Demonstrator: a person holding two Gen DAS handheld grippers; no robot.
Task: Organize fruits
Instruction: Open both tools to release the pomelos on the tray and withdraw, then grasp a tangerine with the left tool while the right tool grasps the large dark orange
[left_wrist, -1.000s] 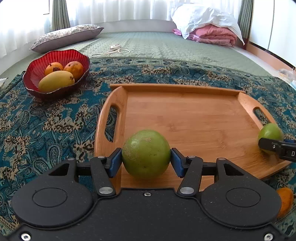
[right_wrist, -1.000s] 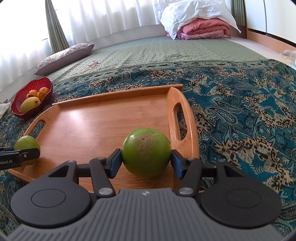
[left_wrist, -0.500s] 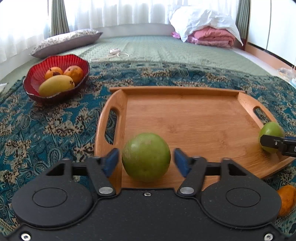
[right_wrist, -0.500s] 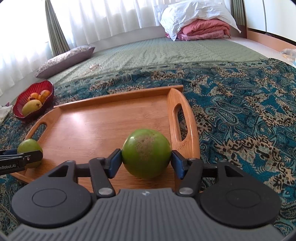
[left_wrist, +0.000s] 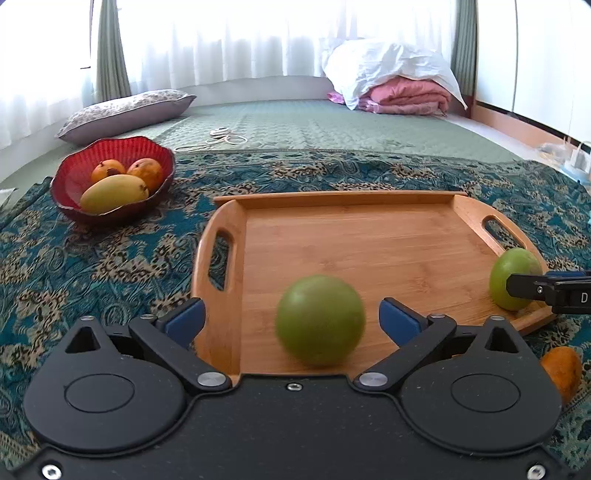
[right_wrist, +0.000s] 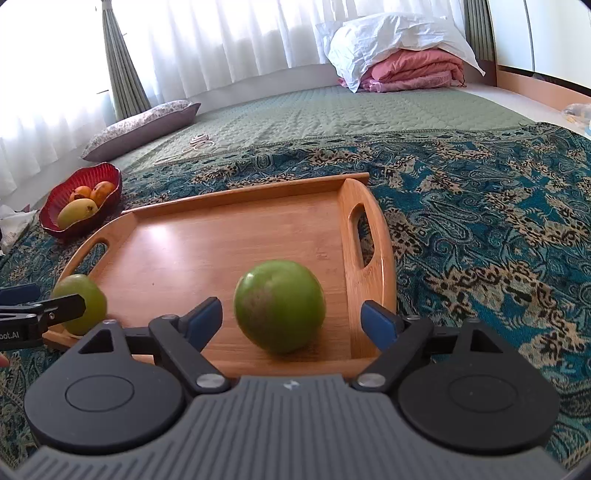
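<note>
A wooden tray (left_wrist: 369, 236) lies on the patterned cloth; it also shows in the right wrist view (right_wrist: 221, 240). My left gripper (left_wrist: 291, 319) is open, with a green fruit (left_wrist: 320, 319) loose between its pads on the tray's near left corner. My right gripper (right_wrist: 291, 321) is open around a second green fruit (right_wrist: 280, 305) resting at the tray's near right corner. Each fruit also shows in the other view: the right one (left_wrist: 511, 277), the left one (right_wrist: 79, 308).
A red bowl (left_wrist: 66, 170) with a mango and two orange fruits sits left of the tray. An orange fruit (left_wrist: 561, 369) lies on the cloth at the near right. A pillow (left_wrist: 125, 114) and folded bedding (left_wrist: 399, 81) lie on the bed behind.
Both grippers opened and let go of their green fruits onto the tray. Both have pulled back a little; the left fruit looks blurred, still moving.
</note>
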